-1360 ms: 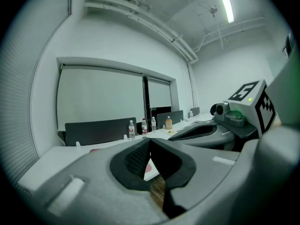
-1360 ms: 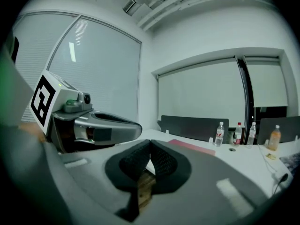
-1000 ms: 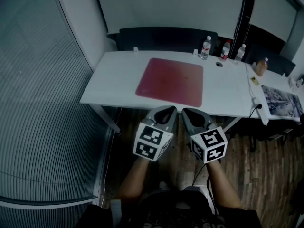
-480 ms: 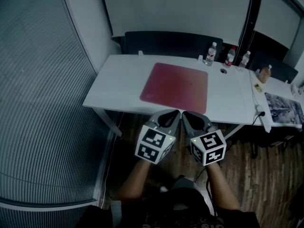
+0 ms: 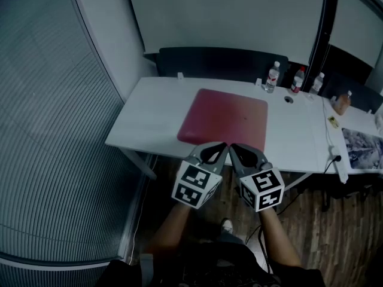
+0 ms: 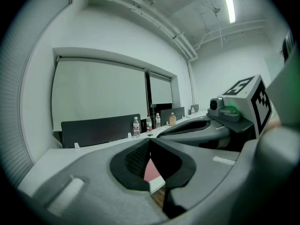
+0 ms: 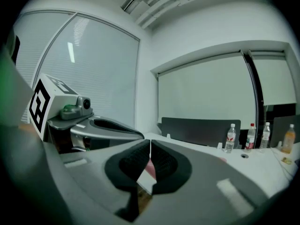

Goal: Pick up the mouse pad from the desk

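Observation:
A dark red mouse pad (image 5: 225,119) lies flat on the white desk (image 5: 149,118). My left gripper (image 5: 224,144) and right gripper (image 5: 233,146) hover side by side just short of the desk's near edge, both shut and holding nothing. Their tips point toward the pad's near edge, without touching it. In the left gripper view, a sliver of the pad (image 6: 151,170) shows through the gap under the shut left gripper (image 6: 150,140). Likewise, the right gripper view gives a pink glimpse of the pad (image 7: 150,168) beneath the shut right gripper (image 7: 150,142).
Three water bottles (image 5: 273,76) and a brown bottle (image 5: 343,102) stand along the desk's far right. A dark partition (image 5: 218,61) backs the desk. A cable (image 5: 333,155) hangs at its right end. Glass wall with blinds (image 5: 54,130) to the left; wooden floor (image 5: 335,238) below.
Both grippers and the head have moved forward toward the desk; the mouse pad now sits closer to the gripper tips. Both pairs of jaws have stayed shut.

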